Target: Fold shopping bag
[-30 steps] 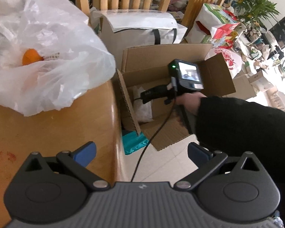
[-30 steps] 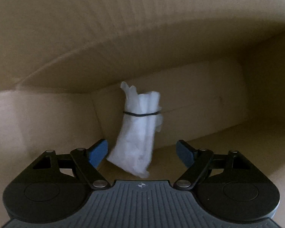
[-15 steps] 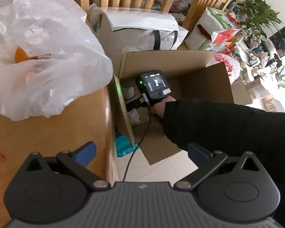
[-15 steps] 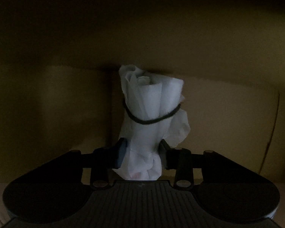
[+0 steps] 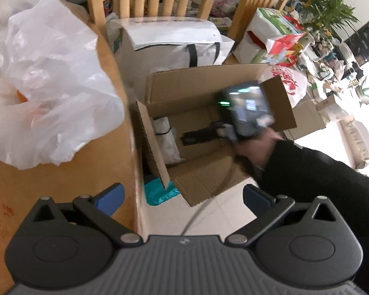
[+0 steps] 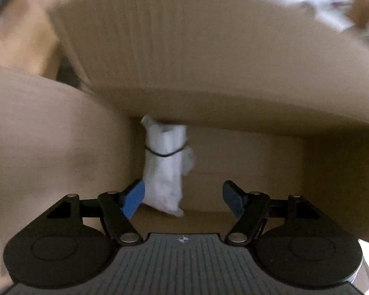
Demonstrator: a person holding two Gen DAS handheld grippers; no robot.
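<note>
Once clamped on the rolled bag, right gripper fingers now wide, clear.

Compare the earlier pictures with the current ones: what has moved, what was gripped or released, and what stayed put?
The right gripper, clamped on the rolled white bag half a second ago, has just been opening and has pulled back up; the bag lies free in the cardboard box. The left gripper stays open over the table edge; the loose plastic bag is unmoved.

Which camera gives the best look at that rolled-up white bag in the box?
The right wrist view: the bag stands central, its black band clear. The left wrist view shows it small, partly behind a box flap.
</note>
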